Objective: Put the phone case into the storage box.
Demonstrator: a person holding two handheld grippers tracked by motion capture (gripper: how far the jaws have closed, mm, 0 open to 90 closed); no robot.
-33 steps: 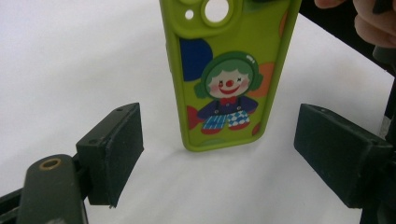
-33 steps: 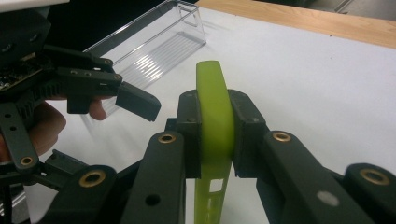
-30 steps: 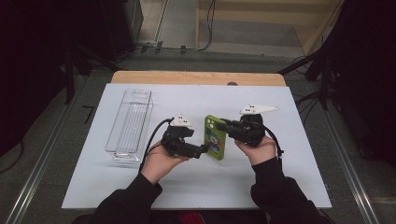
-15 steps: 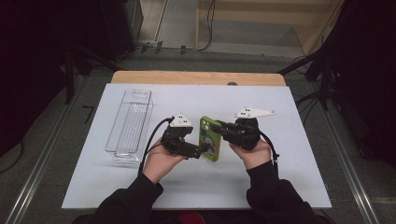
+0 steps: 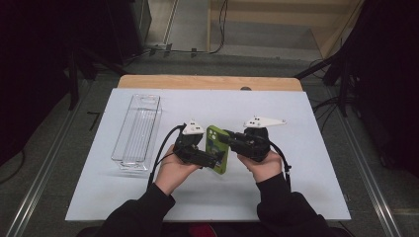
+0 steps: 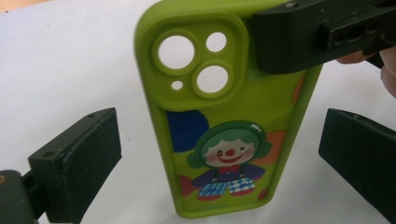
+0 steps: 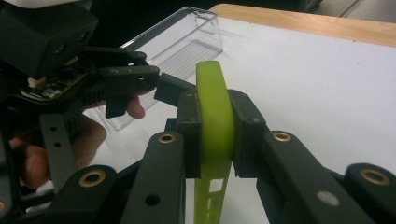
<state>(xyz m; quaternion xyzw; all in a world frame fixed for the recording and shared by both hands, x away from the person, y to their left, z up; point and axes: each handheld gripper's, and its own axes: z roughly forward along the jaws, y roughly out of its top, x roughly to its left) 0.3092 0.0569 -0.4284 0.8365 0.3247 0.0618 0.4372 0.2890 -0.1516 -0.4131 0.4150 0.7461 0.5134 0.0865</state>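
At centre of the white surface (image 5: 296,197), the green phone case (image 5: 218,148) is held on edge between the two grippers, just above the sheet as far as the high view lets it be judged. Right gripper (image 5: 231,139) is clamped on the case's rim near the camera-cutout end, coming in from 3 o'clock. Left gripper (image 5: 217,159) has just been opening; its fingers (image 6: 77,158) stand wide, the case between them but untouched.

Risks:
- Case is carried by one narrow pinch on a soft rim at one end, so the free end could swing or the rim could peel out of the pinch.
- If it drops, it could land printed side down or skid away.
- Left fingers could clip the case when pulled back, since it sits between them.
- Clear tray (image 5: 137,129) at 9 o'clock, well apart, could be nudged by the left cable.
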